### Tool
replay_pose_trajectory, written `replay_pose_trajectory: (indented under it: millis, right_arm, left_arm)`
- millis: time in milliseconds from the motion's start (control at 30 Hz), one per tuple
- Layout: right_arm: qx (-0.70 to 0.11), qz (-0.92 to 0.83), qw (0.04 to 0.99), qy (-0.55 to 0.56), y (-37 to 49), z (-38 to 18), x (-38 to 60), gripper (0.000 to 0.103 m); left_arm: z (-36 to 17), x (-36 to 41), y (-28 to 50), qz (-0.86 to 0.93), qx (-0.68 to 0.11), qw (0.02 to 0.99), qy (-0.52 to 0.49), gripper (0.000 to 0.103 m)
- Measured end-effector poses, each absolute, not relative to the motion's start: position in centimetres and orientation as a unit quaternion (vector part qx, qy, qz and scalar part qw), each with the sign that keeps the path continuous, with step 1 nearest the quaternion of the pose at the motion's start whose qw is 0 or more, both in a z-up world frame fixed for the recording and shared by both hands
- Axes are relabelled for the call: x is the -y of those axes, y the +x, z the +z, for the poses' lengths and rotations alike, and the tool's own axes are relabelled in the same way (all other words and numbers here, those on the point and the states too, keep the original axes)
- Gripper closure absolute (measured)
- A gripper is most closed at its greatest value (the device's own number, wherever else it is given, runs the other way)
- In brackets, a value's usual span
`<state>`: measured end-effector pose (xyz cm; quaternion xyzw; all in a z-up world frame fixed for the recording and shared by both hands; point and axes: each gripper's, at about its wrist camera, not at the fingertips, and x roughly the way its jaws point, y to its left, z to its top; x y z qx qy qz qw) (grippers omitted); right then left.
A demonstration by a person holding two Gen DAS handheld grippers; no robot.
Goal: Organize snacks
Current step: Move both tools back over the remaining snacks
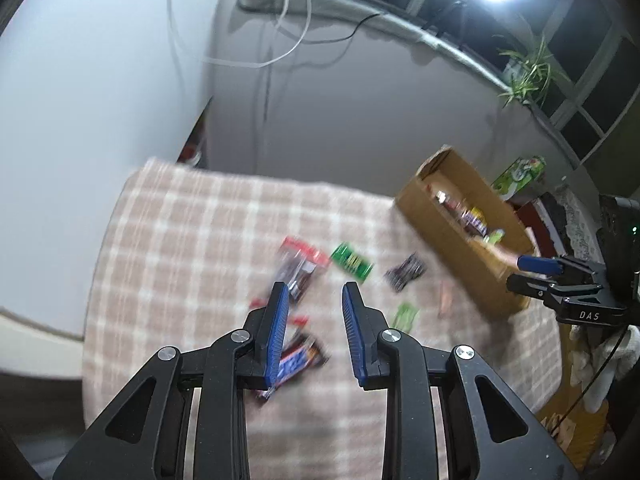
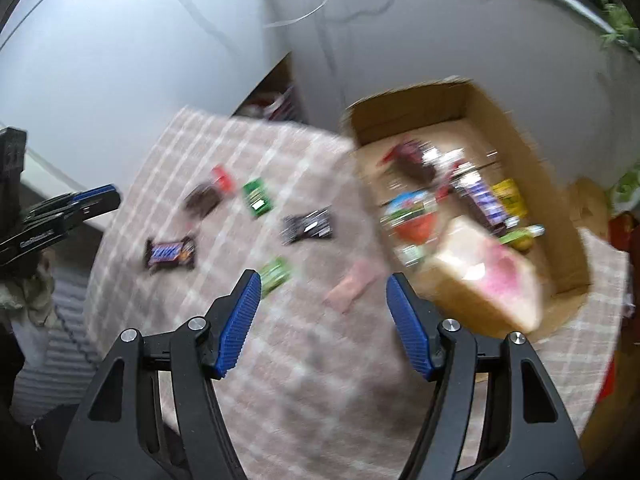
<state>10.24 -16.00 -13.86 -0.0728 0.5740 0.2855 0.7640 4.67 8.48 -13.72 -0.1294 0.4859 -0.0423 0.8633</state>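
Lying scattered on checked woven cloth (image 2: 304, 360): glossy rectangular snack wrappers (image 2: 307, 225).

Worktop (image 2: 304, 380), near part: bare checked cloth, open to approach.
Worktop, middle: scattered snack packets (image 2: 307, 224), narrow gaps between.
Cardboard box (image 2: 420, 108): top open; walls upright; contents crowd the floor.
Box's near wall: pink-and-tan package (image 2: 488, 280) leans across.

An open cardboard box (image 2: 448, 104) sits at the right of the checked surface (image 2: 304, 360), already holding a jumble of wrapped snacks, with a pale pink-marked packet (image 2: 488, 284) leaning over its near wall. Loose on the cloth lie a Snickers bar (image 2: 170, 252), a dark wrapper (image 2: 308, 226), a green packet (image 2: 257, 198), a red-ended brown bar (image 2: 208, 196), a second green packet (image 2: 275, 274) and a pink one (image 2: 352, 286), all flat and apart.
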Motion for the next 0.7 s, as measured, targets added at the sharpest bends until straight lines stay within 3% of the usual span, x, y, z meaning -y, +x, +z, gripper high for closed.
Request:
replay_pose_trajectory:
  millis: [367,467,567,700]
  right_arm:
    - [-0.619,0.285,0.728,-0.069,8.5,-18.4,13.4,0.035]
    - [-0.632,0.28,0.721,-0.057,8.6,-19.4,13.0,0.035]
    - [-0.643,0.274,0.714,-0.044,8.9,-20.5,12.5,0.035]
    - [-0.661,0.258,0.705,-0.015,9.4,-21.8,12.2,0.042]
  left_arm:
    - [-16.8,-9.3,1.5,-0.048,-0.518,0.844,-0.13,0.077]
    - [-17.4,-9.0,1.3,-0.057,-0.525,0.841,-0.115,0.068]
    - [-17.9,-8.6,1.3,-0.07,-0.53,0.84,-0.093,0.068]
    - [-18.4,-7.8,1.7,-0.089,-0.536,0.838,-0.054,0.068]
